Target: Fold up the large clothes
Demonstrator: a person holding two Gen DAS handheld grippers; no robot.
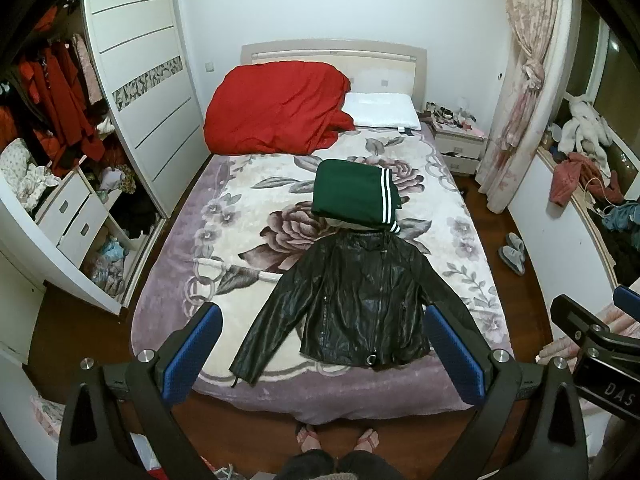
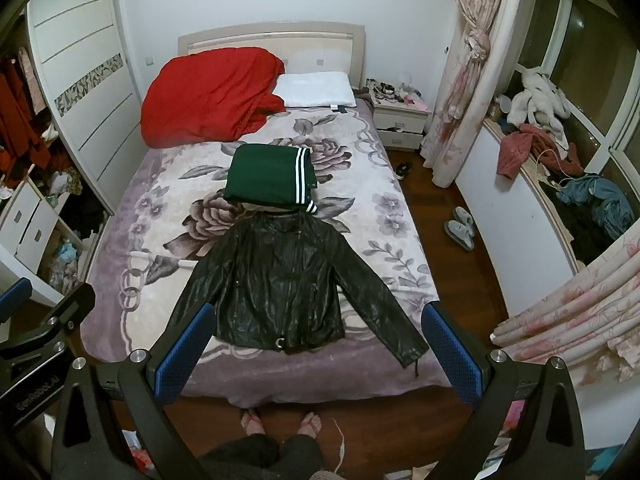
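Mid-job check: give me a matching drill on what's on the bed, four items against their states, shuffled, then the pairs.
Things:
1. black leather jacket
2. green garment
3. red quilt
4. white pillow

States:
A. bunched in a heap at the head of the bed
B. spread flat, sleeves angled outward
C. folded into a neat rectangle, white stripes on one edge
D. lying flat by the headboard, beside the heap

Pairs: 1-B, 2-C, 3-A, 4-D
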